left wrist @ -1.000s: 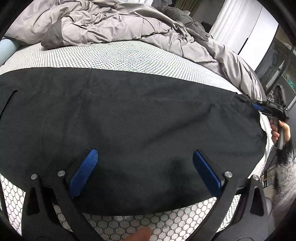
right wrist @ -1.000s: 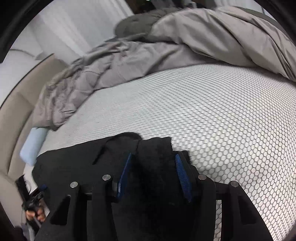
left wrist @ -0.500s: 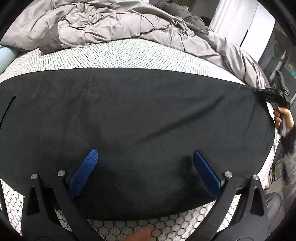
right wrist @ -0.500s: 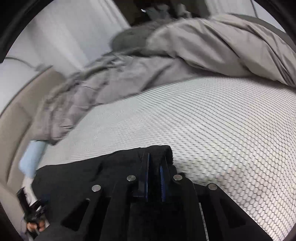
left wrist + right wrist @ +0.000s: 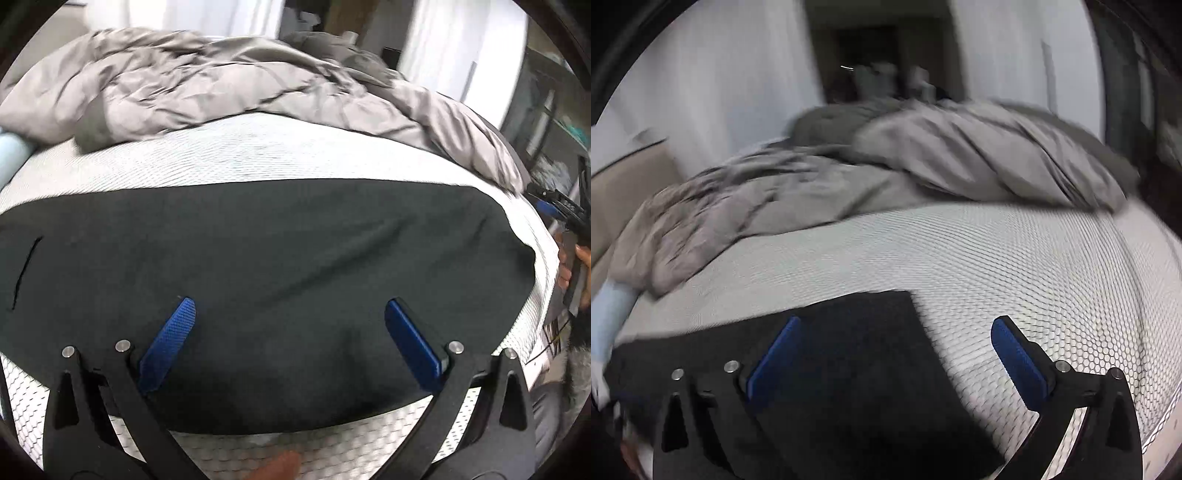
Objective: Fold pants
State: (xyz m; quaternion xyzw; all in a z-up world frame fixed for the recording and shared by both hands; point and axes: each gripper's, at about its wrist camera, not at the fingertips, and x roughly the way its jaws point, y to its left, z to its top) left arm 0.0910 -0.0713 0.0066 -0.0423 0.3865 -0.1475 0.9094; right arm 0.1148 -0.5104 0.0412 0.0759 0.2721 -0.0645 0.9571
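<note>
Black pants (image 5: 258, 251) lie flat across the white honeycomb-patterned mattress (image 5: 258, 147), stretched left to right. My left gripper (image 5: 288, 325) is open above the pants' near edge and holds nothing. My right gripper (image 5: 895, 339) is open and empty; its left finger is over the pants' end (image 5: 857, 354) and its right finger over bare mattress (image 5: 1015, 266). The right gripper also shows in the left wrist view (image 5: 557, 212), just off the pants' right end, held by a hand.
A rumpled grey duvet (image 5: 221, 85) is piled along the far side of the bed; it also shows in the right wrist view (image 5: 923, 162). A light blue pillow (image 5: 11, 155) lies at the far left. A beige headboard (image 5: 624, 184) and white curtains stand beyond.
My right gripper was shut on the pants' end half a second ago; it has opened, let go and drawn back. The pants' right end now lies flat. My left gripper stays open.
</note>
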